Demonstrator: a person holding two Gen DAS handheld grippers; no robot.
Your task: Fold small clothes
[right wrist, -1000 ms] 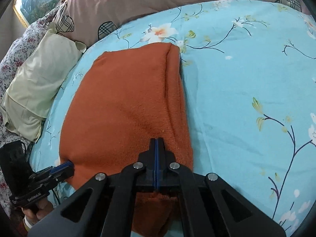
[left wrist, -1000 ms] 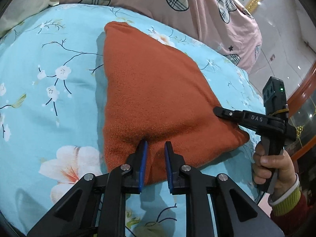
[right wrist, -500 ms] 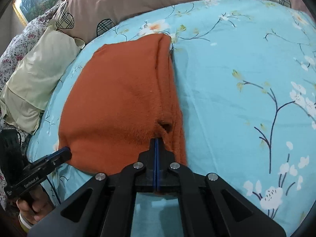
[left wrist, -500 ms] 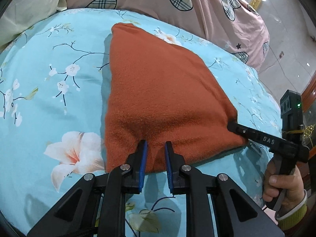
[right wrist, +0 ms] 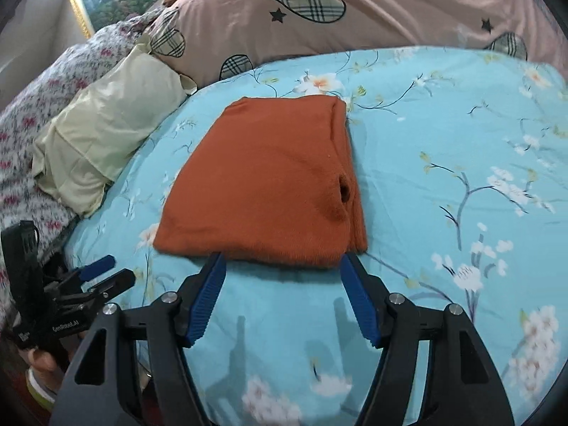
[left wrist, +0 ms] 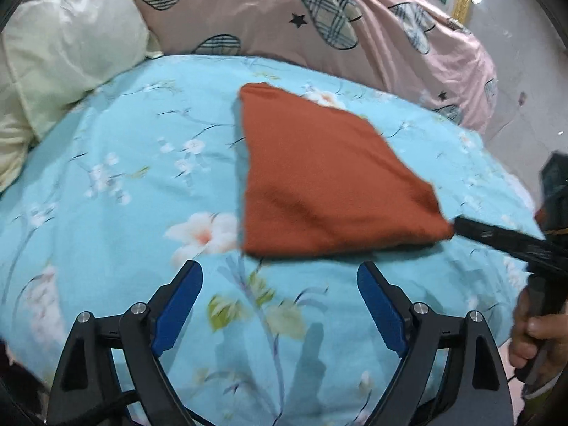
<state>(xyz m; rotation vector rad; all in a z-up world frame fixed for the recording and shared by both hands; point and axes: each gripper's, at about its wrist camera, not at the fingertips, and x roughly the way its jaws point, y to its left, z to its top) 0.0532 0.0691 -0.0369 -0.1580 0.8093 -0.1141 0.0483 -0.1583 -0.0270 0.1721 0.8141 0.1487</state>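
Note:
A folded orange knit garment (left wrist: pixel 319 177) lies flat on the blue floral bedspread (left wrist: pixel 124 184); it also shows in the right wrist view (right wrist: pixel 262 184). My left gripper (left wrist: pixel 280 266) is open and empty, hovering just short of the garment's near edge. My right gripper (right wrist: pixel 282 259) is open and empty, its fingertips at the garment's near edge. In the left wrist view the right gripper (left wrist: pixel 458 223) reaches the garment's right corner. In the right wrist view the left gripper (right wrist: pixel 117 269) hangs off the bed's left side.
A pink quilt with plaid hearts (left wrist: pixel 319 25) lies along the back of the bed. A pale yellow pillow (right wrist: pixel 106 131) sits at the left, with a floral cover (right wrist: pixel 32 113) beyond it. The bed's edge drops off at the right (left wrist: pixel 525 195).
Both grippers have opened and let go of the orange garment, then pulled back from it. The garment now lies flat on the bed.

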